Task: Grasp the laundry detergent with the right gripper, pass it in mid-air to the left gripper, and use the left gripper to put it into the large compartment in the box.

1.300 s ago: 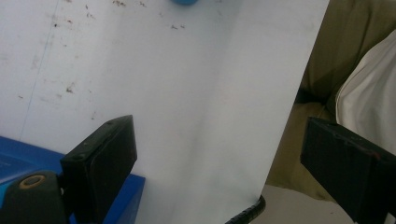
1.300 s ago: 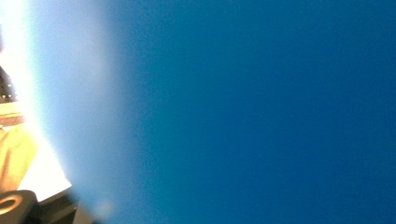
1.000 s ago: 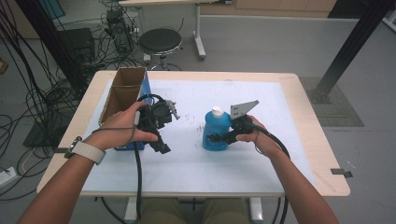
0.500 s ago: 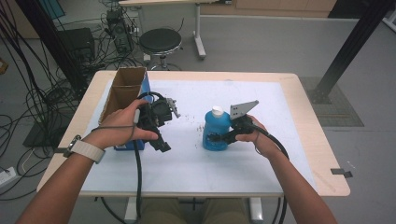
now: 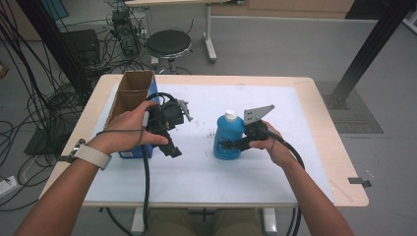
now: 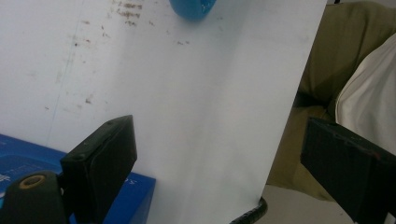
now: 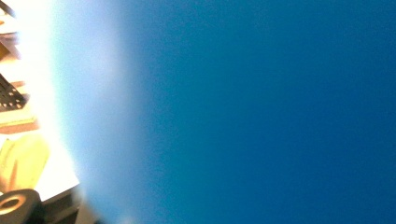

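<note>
A blue bottle (image 5: 227,137) with a white cap stands upright near the middle of the white mat. My right gripper (image 5: 227,145) is shut on its lower body, and the bottle's blue wall (image 7: 261,112) sits blurred right against that gripper's camera. My left gripper (image 5: 168,147) hangs over the mat beside a blue box (image 5: 132,147) with an open cardboard top, jaws pointing toward the person. In the left gripper view my left gripper (image 6: 224,172) is open with only white mat between the jaws; the blue box (image 6: 137,198) lies at lower left and the bottle's base (image 6: 191,8) at the top.
Dark specks (image 5: 199,123) dot the white mat (image 5: 206,177) between box and bottle. The wooden table's edge (image 5: 344,196) frames the mat. A round stool (image 5: 168,44) and tangled cables (image 5: 34,113) lie beyond and left of the table.
</note>
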Action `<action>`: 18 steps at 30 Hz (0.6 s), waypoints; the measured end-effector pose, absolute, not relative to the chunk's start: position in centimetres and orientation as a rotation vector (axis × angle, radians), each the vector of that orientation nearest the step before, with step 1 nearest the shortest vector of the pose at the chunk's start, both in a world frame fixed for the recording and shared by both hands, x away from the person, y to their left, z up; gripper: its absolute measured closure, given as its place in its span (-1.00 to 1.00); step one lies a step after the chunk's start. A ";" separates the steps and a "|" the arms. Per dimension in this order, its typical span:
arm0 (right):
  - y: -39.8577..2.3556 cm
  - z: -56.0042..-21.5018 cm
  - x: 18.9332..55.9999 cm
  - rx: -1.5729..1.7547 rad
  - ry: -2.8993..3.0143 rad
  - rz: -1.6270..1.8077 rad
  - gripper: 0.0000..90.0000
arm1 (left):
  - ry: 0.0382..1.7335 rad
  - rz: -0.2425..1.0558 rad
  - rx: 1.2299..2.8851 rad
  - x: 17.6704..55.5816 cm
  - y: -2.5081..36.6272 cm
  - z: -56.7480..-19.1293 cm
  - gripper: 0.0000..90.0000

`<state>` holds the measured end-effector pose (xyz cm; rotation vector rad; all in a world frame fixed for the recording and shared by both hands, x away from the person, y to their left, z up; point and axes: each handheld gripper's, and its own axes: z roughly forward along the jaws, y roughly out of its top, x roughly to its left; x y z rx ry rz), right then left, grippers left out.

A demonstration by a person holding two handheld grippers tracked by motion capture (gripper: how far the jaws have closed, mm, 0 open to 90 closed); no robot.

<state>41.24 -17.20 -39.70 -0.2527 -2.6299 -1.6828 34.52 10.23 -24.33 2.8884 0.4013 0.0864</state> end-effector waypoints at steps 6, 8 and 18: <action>-17.0 -38.4 40.6 -0.211 -2.640 -1.661 -0.05 | 0.371 0.098 2.905 34.6 9.3 -23.2 -0.75; -16.8 -37.9 40.4 -0.192 -2.646 -1.645 -0.05 | 0.363 0.104 2.912 34.6 9.0 -22.9 -0.75; -15.8 -36.0 39.6 -0.116 -2.697 -1.546 -0.05 | 0.296 0.116 2.953 34.5 7.2 -20.8 -0.76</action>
